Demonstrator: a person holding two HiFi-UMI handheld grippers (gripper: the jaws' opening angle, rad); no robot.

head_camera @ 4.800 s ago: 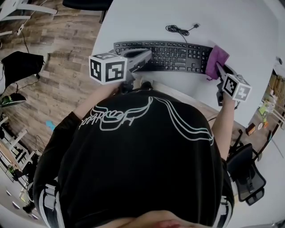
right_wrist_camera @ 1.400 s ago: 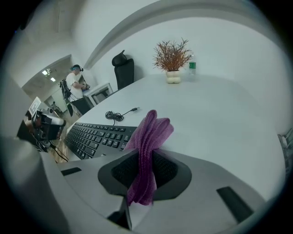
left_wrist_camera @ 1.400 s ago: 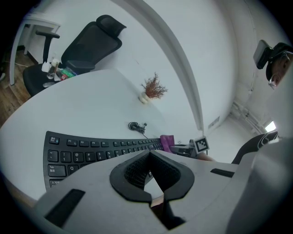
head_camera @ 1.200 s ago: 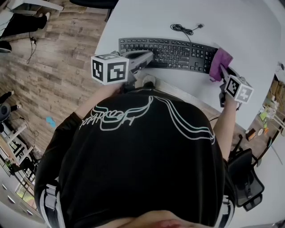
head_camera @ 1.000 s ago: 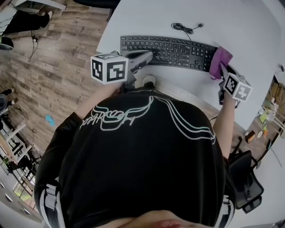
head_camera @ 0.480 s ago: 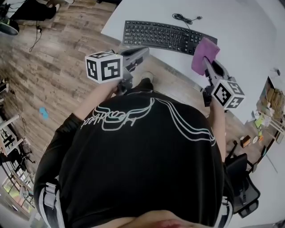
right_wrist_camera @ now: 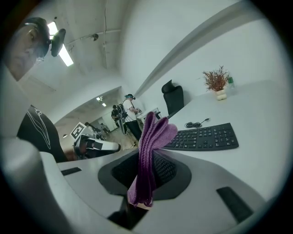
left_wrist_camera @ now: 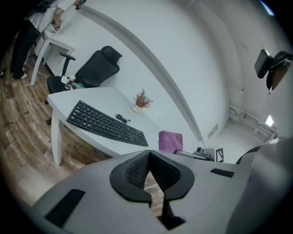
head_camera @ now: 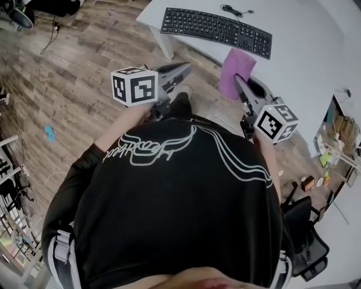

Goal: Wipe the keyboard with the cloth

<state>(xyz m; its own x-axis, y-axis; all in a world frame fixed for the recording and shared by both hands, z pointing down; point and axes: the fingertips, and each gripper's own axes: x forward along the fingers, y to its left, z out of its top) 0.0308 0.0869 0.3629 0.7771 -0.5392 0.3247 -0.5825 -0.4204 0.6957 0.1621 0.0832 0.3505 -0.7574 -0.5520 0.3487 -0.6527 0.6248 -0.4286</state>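
The black keyboard (head_camera: 217,31) lies on the white table (head_camera: 304,39), well ahead of both grippers. My right gripper (head_camera: 239,84) is shut on a folded purple cloth (head_camera: 236,72), held in the air off the table's near edge. In the right gripper view the cloth (right_wrist_camera: 151,151) stands up between the jaws, with the keyboard (right_wrist_camera: 201,136) beyond it. My left gripper (head_camera: 183,70) hovers over the wooden floor, its jaws closed with nothing between them. The left gripper view shows the keyboard (left_wrist_camera: 106,123) and the cloth (left_wrist_camera: 170,140) from afar.
A coiled cable (head_camera: 236,10) lies behind the keyboard, and a small potted plant (right_wrist_camera: 217,82) stands further back. A black office chair (head_camera: 307,237) is at my right rear, another chair (left_wrist_camera: 94,68) stands past the table. The table leg (head_camera: 163,48) meets the wooden floor.
Both grippers have drawn back from the table. The cloth has come off the keyboard's right end and now hangs in the right gripper beyond the table's edge.
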